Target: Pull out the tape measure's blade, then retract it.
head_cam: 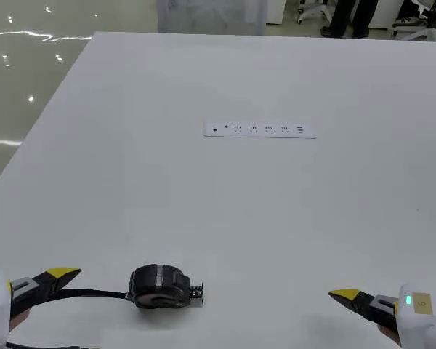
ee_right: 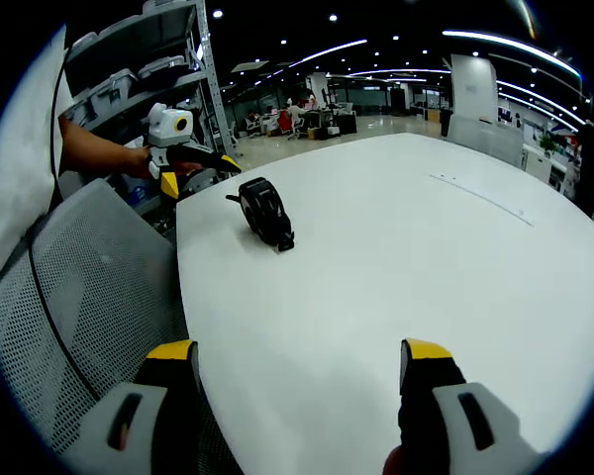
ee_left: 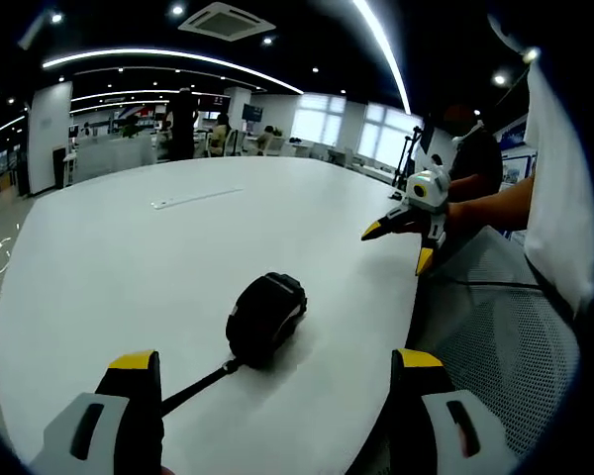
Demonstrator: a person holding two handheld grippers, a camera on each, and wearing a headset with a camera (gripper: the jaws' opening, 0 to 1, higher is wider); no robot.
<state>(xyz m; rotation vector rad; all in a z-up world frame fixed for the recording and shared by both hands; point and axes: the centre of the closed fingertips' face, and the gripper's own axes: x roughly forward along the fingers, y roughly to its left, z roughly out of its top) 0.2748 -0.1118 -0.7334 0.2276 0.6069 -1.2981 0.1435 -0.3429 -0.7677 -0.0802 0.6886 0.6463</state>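
The black tape measure [head_cam: 160, 286] lies on the white table [head_cam: 276, 211] near its front edge, blade wound in, hook end facing right. A black wrist strap [head_cam: 91, 294] trails from it to the left. My left gripper [head_cam: 51, 280] hovers just left of the strap, open. In the left gripper view the tape measure [ee_left: 267, 315] sits a little ahead of the left gripper [ee_left: 274, 359], between its spread yellow-tipped jaws, untouched. My right gripper [head_cam: 349, 297] is open at the front right, well apart from the tape measure [ee_right: 267, 210]; its jaws hold nothing.
A white power strip [head_cam: 259, 129] lies flat at the table's middle. A grey mesh chair [ee_right: 89, 287] stands below the near table edge. Shelving and people stand in the background beyond the table.
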